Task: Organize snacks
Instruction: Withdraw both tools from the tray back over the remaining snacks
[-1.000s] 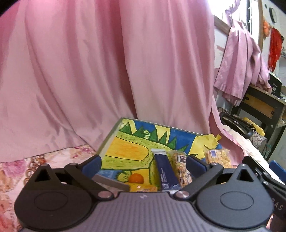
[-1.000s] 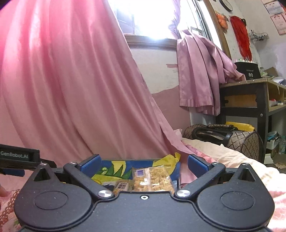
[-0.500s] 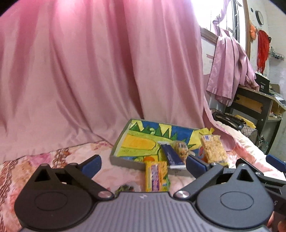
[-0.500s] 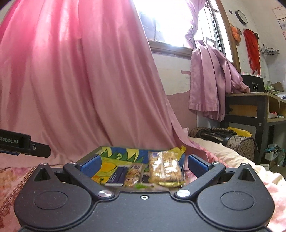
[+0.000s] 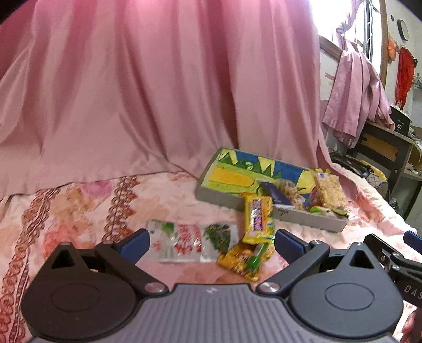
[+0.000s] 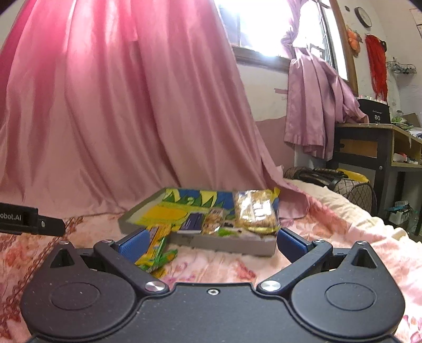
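Left wrist view: the left gripper (image 5: 212, 244) gapes wide and empty above a clear seaweed packet (image 5: 190, 244) at lower centre, outside the tray (image 5: 263, 205). Approach low, pinching its edge. Right gripper (image 6: 211, 241) likewise spread, empty.

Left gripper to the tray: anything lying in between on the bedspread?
Yes, in the left wrist view: beyond the left gripper lie a clear packet, a crumpled yellow wrapper and a yellow bar leaning onto the tray.

This is a bedroom in a home. A bed (image 5: 163, 200) with a flowered pink cover, long pink curtains (image 6: 132, 105) before a window (image 6: 263, 29), a wall clock (image 6: 362, 13), and probably a cluttered desk (image 6: 382, 142) show it.
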Tool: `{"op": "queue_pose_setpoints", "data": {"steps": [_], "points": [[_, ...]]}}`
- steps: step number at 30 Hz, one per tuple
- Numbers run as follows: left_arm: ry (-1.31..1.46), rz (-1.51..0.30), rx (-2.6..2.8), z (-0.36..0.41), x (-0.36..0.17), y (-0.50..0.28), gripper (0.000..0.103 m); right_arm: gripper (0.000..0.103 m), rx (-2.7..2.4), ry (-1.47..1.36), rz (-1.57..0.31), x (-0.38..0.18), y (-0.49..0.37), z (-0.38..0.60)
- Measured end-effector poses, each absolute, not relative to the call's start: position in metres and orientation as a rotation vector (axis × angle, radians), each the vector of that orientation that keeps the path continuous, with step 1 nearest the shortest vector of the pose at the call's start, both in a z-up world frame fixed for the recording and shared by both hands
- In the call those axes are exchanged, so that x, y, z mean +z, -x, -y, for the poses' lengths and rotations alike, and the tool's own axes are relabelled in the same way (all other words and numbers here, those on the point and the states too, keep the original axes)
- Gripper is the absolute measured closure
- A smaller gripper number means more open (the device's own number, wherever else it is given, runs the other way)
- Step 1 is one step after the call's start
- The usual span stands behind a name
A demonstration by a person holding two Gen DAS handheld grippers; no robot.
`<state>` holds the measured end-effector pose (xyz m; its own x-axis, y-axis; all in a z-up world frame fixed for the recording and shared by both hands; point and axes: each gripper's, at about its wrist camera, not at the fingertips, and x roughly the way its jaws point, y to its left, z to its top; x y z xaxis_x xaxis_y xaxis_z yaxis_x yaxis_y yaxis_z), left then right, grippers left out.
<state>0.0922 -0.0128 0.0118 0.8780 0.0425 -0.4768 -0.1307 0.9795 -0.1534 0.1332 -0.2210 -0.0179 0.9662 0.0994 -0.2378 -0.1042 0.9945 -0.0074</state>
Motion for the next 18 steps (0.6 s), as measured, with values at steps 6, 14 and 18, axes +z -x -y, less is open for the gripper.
{"op": "queue_pose_setpoints", "data": {"steps": [6,14,18], "points": [[0.175,-0.51,0.093,0.005,0.002,-0.07,0.0,0.001,0.121,0.043,-0.29,-0.027,-0.121,0.206],[0.146,-0.565,0.115,-0.002,-0.01,-0.056,0.0,0.001,0.168,0.101,-0.375,-0.041,-0.115,0.187],[0.157,-0.601,0.166,-0.01,-0.016,-0.056,0.0,0.001,0.172,0.147,-0.419,-0.05,-0.118,0.179]]}}
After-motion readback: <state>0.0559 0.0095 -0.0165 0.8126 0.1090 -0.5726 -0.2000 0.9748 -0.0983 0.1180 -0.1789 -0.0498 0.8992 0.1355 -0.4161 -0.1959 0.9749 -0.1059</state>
